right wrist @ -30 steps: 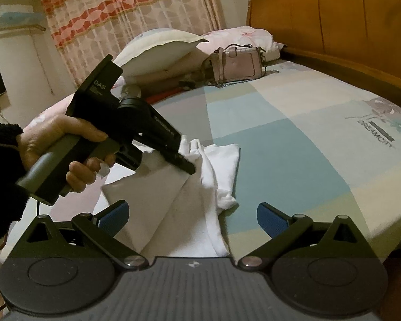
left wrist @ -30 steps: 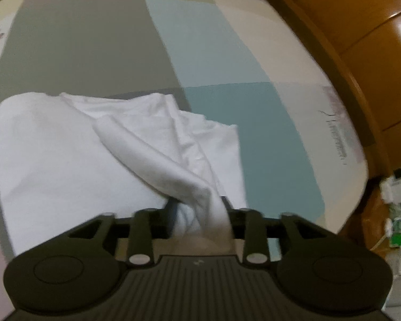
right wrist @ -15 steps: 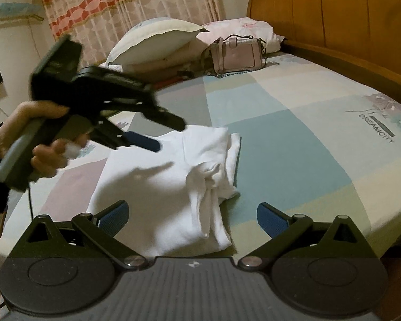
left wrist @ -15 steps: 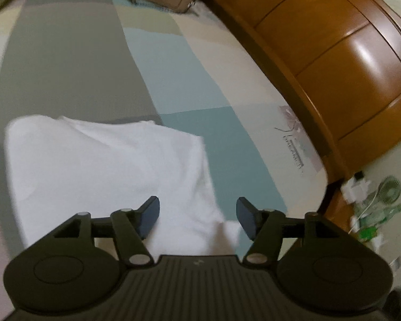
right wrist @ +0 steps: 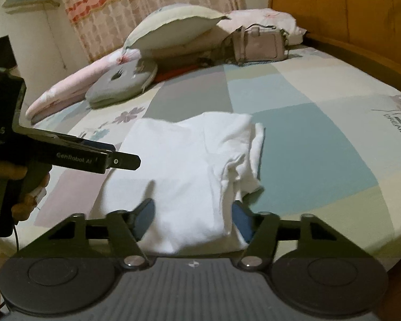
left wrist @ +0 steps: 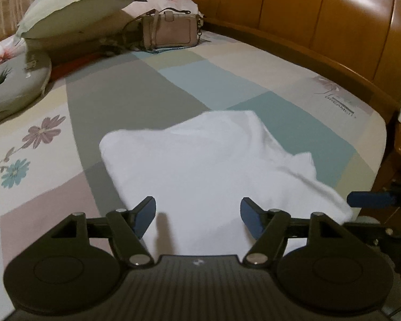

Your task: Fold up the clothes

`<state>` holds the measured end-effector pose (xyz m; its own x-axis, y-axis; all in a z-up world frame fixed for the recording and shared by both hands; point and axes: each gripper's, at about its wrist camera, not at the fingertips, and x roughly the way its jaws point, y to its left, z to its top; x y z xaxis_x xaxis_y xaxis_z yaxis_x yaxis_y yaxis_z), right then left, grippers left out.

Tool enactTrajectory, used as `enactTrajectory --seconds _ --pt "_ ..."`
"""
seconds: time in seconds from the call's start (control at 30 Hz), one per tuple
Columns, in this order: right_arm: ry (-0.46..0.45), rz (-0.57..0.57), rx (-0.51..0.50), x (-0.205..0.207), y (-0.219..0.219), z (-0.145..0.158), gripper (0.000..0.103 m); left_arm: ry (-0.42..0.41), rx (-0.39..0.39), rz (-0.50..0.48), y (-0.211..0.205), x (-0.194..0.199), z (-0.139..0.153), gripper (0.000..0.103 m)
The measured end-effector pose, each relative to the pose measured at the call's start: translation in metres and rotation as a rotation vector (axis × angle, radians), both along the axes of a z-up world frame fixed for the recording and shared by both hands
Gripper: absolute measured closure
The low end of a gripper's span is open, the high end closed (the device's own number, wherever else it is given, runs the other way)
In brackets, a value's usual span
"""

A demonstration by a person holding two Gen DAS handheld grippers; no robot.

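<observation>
left claw (left wrist: 197, 214): wide open, holding nothing
right claw (right wrist: 193, 216): also spread open, fingers straddling the cloth's near edge
white garment (right wrist: 189, 165): lying on the bed (right wrist: 320, 139), right ahead of both claws

Both wrist views low over bed (left wrist: 173, 91)

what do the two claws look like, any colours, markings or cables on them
Both claws are black plastic. The right claw has blue pads on thin linkage arms with silver pivot screws, two round discs and a ribbed grey centre plate. The left claw is built the same; its pistol-grip body reads "GenRobot AI" and "DAS", and a thin dark cable hangs below the handle.
</observation>
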<state>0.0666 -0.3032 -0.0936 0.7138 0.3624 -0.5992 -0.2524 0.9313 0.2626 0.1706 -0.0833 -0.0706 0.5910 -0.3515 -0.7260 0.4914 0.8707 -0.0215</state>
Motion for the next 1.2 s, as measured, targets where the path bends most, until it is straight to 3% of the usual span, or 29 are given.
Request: enactTrajectory --seconds 0.37,0.63,0.8,0.9,1.0,1.07,1.2 --pt "0.077 -0.016 0.039 -0.001 -0.011 -0.014 0.040 0.011 0.019 0.025 -0.003 -0.007 -0.027 0.022" --pt "0.159 0.004 0.211 0.010 -0.029 -0.030 0.040 0.023 -0.032 0.038 0.002 -0.006 -0.019 0.022" --pt "0.185 0.005 0.315 0.026 -0.036 -0.044 0.042 -0.013 -0.040 0.012 -0.003 -0.011 -0.009 0.022" --pt "0.179 0.008 0.390 0.036 -0.041 -0.048 0.048 -0.020 -0.042 0.010 -0.003 -0.011 -0.004 0.022" --pt "0.187 0.005 0.404 0.048 -0.041 -0.052 0.056 -0.024 -0.047 0.011 -0.003 -0.008 -0.002 0.022" --pt "0.221 -0.019 0.391 0.057 -0.041 -0.059 0.082 -0.016 -0.047 0.018 -0.003 -0.006 -0.003 0.022" --pt "0.203 -0.038 0.373 0.052 -0.044 -0.056 0.086 -0.001 -0.036 0.010 -0.006 -0.005 -0.009 0.022"
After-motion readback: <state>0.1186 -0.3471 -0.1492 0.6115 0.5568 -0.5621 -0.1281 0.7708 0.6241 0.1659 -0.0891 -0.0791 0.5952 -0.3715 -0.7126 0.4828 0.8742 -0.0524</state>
